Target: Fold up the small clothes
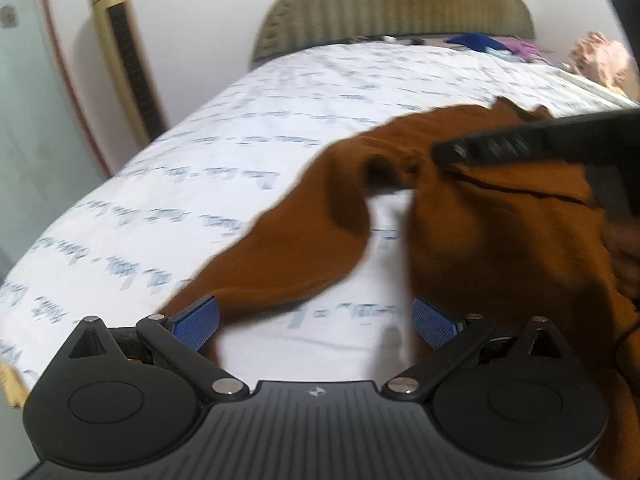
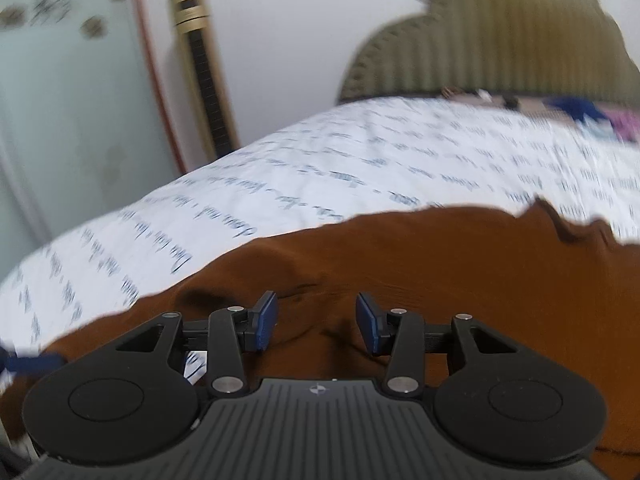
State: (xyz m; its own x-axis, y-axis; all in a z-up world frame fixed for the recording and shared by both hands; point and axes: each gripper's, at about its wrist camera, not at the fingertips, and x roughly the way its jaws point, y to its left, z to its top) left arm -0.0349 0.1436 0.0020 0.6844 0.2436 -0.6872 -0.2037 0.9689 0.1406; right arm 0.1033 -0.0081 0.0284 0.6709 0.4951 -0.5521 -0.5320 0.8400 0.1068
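Blue pads of the left gripper (image 1: 316,322) stand spread wide, nothing between them, at the bottom of its view. One brown garment (image 1: 480,220) sprawls across the right half, on the printed bedsheet (image 1: 200,168). It looks soft, light and limp, best pinched at a hem or sleeve end. Over it, low in its own view, the right gripper (image 2: 317,322) is parted too, empty.

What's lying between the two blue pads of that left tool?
Mostly bare printed bedsheet, seen in the left wrist view. The open left tool has the brown garment crossing by each pad, gripped by neither.
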